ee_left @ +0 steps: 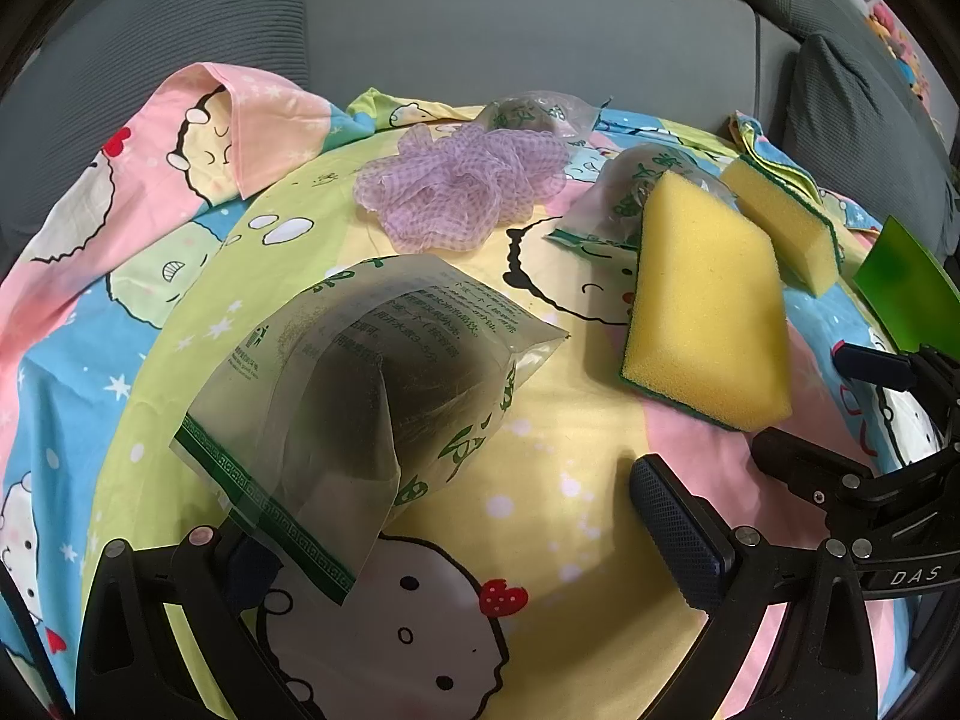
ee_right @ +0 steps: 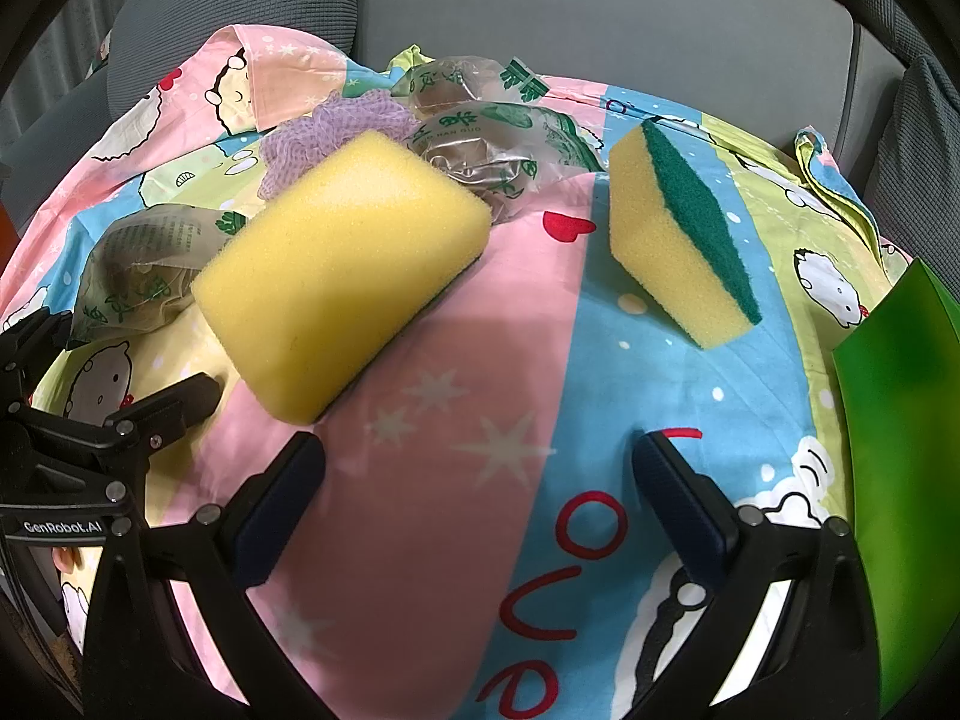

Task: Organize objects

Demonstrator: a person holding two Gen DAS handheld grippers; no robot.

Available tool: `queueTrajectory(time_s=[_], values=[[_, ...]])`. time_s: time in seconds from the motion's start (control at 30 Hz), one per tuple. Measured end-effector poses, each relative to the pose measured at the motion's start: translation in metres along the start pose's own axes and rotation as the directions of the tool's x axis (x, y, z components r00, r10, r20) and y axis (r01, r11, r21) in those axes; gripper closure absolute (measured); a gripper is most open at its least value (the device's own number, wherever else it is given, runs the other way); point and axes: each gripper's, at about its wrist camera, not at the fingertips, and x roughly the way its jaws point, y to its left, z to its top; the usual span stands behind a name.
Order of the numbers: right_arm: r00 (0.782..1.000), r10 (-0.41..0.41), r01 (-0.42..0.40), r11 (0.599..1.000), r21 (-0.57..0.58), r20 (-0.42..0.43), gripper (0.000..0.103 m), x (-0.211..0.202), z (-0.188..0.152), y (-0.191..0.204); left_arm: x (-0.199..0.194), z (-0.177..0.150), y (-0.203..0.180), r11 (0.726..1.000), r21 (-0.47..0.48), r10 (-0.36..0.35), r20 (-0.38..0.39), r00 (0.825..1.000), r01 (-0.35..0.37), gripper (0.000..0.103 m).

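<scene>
Left tongs spread, packet resting between; right tongs spread, empty. Risk: slick film slipping when pinched.

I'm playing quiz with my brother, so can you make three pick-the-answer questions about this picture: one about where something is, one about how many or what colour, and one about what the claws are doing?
1. Where is the purple mesh puff?
A. Behind the clear packet by the left claw
B. Inside the green bin
C. On top of a sponge

2. How many yellow sponges are there?
A. One
B. Two
C. Four

3. What is the right claw doing?
A. Squeezing a sponge
B. Open, holding nothing
C. Shut on a packet

Answers:
1. A: the puff lies on the cartoon sheet beyond the nearest packet.
2. B: a big sponge lies flat and a second sponge shows its green scrub side.
3. B: its fingers stand wide apart over bare sheet.
</scene>
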Motion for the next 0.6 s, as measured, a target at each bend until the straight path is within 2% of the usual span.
queueTrajectory(time_s=[0.6], values=[[1.0,0.0,0.0,1.0,0.0,0.0,0.001,0.0003,-0.0004,0.0001,-0.0006,-0.0002,0.0007,1.0,-0.001,0.002,0.001,1.0,-0.002,0.0]])
